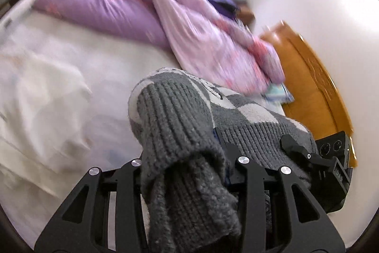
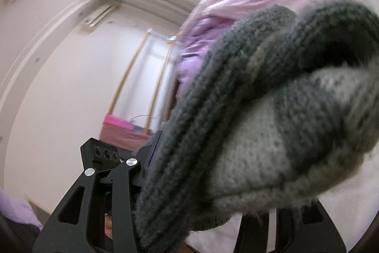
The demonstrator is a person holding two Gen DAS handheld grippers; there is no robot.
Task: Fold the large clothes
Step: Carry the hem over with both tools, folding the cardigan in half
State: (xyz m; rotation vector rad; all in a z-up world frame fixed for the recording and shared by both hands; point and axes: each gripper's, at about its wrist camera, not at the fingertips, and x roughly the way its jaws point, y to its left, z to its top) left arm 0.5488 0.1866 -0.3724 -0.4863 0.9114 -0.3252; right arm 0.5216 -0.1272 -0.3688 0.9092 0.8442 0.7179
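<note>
Grey knit sweater [image 1: 180, 125] clamped in both claws above bed [image 1: 71, 98]

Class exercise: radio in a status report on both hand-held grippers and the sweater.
Left hand-held gripper shut on grey checked sweater. Right hand-held gripper shut on it too. Purple quilt heaped on the bed beyond.
</note>
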